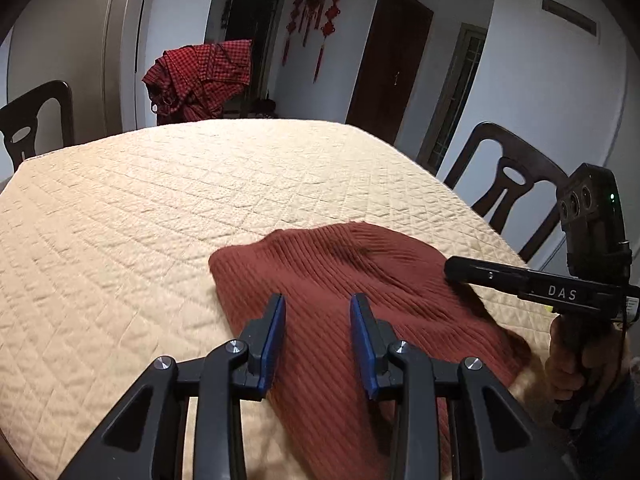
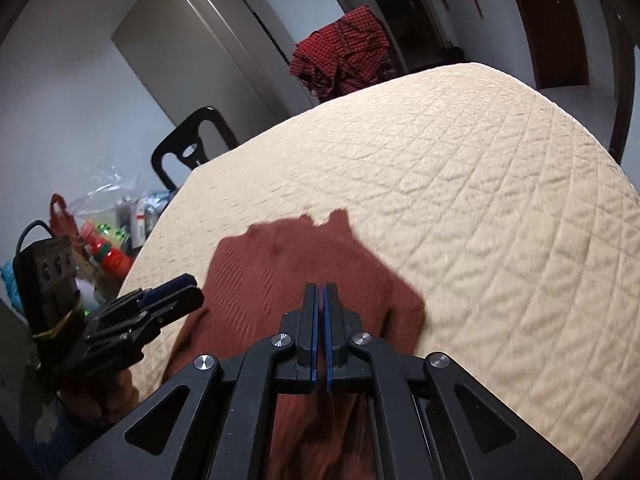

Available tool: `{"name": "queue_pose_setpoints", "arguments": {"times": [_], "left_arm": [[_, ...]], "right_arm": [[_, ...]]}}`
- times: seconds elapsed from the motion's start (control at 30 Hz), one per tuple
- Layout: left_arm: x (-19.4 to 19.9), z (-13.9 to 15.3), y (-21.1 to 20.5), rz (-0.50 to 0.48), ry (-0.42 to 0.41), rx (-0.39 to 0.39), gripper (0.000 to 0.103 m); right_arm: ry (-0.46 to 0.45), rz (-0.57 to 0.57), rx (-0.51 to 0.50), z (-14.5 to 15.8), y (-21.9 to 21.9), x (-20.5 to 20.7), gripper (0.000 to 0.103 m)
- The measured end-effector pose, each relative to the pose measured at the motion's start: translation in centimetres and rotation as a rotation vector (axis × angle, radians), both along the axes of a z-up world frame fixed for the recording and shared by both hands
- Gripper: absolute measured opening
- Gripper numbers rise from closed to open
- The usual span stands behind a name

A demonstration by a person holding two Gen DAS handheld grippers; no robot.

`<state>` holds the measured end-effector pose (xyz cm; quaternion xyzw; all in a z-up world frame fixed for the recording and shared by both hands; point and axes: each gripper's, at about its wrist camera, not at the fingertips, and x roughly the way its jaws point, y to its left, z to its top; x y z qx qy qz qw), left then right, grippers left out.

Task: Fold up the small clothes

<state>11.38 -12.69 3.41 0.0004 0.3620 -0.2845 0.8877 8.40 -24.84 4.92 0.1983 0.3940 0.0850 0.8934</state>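
Observation:
A rust-red ribbed knit garment (image 1: 340,276) lies on the cream quilted table cover (image 1: 160,200) near the table's front edge. It also shows in the right wrist view (image 2: 280,272). My left gripper (image 1: 318,300) is open and empty, its blue-padded jaws spread just above the garment's near part. It shows from the side in the right wrist view (image 2: 188,288). My right gripper (image 2: 321,288) is shut with nothing visible between its jaws, above the garment's middle. It shows from the side in the left wrist view (image 1: 450,270) at the garment's right edge.
Dark wooden chairs stand at the left (image 1: 36,120) and right (image 1: 508,184) of the table. A red checked cloth (image 1: 204,80) hangs over a chair at the far side. Bags and bottles (image 2: 108,248) sit on the floor left of the table.

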Motion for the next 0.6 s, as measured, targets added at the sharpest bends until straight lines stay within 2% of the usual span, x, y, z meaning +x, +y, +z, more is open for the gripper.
{"name": "queue_pose_setpoints", "arguments": {"times": [0.07,0.13,0.23,0.33,0.4,0.6], "left_arm": [[0.8,-1.4,-0.6,0.014,0.033,0.036,0.036],[1.1,-2.2,-0.5,0.012,0.066,0.020,0.038],[1.0,-2.2,-0.1,0.020,0.074,-0.005,0.039],[0.6,-1.5,-0.1,0.026,0.057,0.015,0.039],[-0.1,-0.5,0.2,0.026,0.037,0.007,0.039],[-3.4,1.0,0.9,-0.007,0.009,0.006,0.039]], "right_arm": [[0.046,-0.035,-0.034,-1.3,-0.4,1.1,0.001],[0.054,-0.054,-0.018,-2.2,-1.3,1.2,0.001],[0.046,-0.056,0.019,-2.4,-2.1,0.7,0.000],[0.038,-0.050,-0.016,-1.1,-1.8,0.0,0.001],[0.003,-0.037,-0.036,0.1,-1.5,-1.1,0.001],[-0.064,0.053,-0.125,2.5,1.0,-5.1,0.001]]}}
